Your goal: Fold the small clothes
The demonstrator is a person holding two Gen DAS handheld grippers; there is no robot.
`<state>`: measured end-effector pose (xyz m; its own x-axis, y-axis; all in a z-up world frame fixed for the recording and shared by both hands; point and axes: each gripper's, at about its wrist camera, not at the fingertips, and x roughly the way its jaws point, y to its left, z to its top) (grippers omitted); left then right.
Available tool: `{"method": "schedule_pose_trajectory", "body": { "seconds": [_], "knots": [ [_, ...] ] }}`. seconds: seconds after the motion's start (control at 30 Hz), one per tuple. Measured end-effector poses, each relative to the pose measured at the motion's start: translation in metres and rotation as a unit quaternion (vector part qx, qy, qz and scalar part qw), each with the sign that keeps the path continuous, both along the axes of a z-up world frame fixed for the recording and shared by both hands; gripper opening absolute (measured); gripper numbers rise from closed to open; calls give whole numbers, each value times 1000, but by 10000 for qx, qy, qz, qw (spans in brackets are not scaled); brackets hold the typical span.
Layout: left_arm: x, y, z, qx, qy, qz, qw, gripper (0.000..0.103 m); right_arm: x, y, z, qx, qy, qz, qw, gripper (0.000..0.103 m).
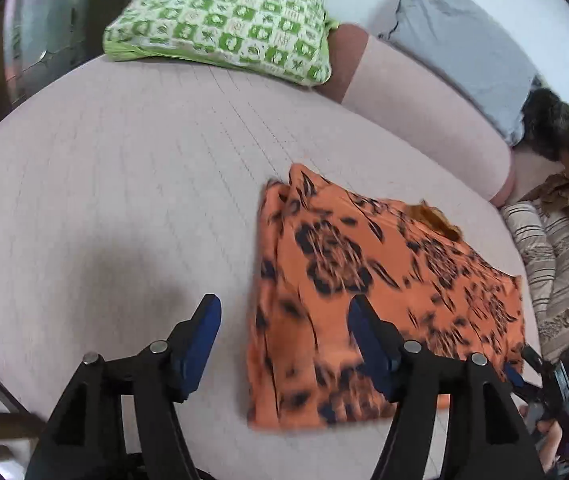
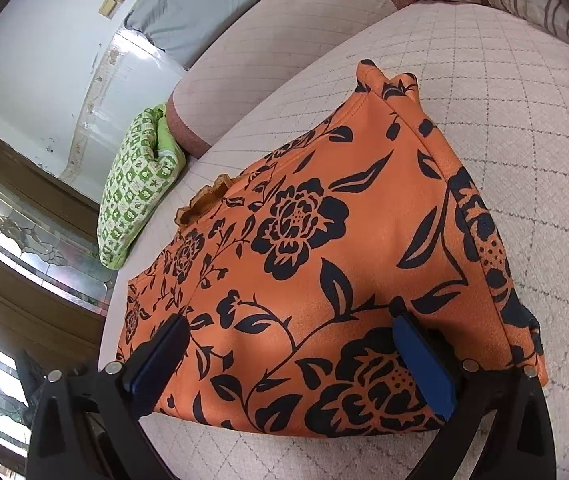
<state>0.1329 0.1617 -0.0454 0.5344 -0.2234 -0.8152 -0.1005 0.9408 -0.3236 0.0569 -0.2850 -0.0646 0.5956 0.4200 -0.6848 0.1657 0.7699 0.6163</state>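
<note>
Hovering with spread, empty jaws, the left gripper [image 1: 282,312] hangs above the near left edge of the folded orange floral garment [image 1: 368,288], while the right gripper [image 2: 290,324] stands wide over its near end, clasping nothing. That garment lies flat on the quilted sofa seat [image 1: 124,200]. Farther back rest a green patterned pillow [image 1: 224,28] and a grey cushion [image 1: 460,36].

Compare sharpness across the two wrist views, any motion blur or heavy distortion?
Left wrist view: the orange floral garment is smeared by motion blur, the left tool stays sharp; dark fisheye corners. Right wrist view: crisp print, no blur, the green pillow bent by fisheye, bright glare at the lower left edge.
</note>
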Motion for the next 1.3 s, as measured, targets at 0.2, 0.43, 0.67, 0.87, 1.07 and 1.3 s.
{"method": "schedule_pose_trajectory", "body": {
  "seconds": [0.2, 0.43, 0.67, 0.87, 1.07, 1.3],
  "knots": [
    [85, 0, -43, -305, 679, -36, 9972, 64, 0, 0, 0, 18, -5, 22, 10000, 102],
    [73, -23, -9, 207, -288, -450, 9984, 11, 2, 4, 1, -110, -7, 78, 9999, 103],
    [70, -11, -42, 50, 179, -135, 9997, 22, 3, 8, 1, -202, -43, 141, 9997, 103],
    [91, -11, -30, 110, 117, -255, 9995, 64, 3, 10, 1, -235, -52, 141, 9996, 103],
    [104, 24, -56, -886, 610, 227, 9939, 9, 3, 10, 1, -214, -54, 146, 9996, 103],
    [95, 42, -59, -1202, 673, 417, 9896, 19, 3, 10, 1, -236, -65, 172, 9996, 103]
  ]
}}
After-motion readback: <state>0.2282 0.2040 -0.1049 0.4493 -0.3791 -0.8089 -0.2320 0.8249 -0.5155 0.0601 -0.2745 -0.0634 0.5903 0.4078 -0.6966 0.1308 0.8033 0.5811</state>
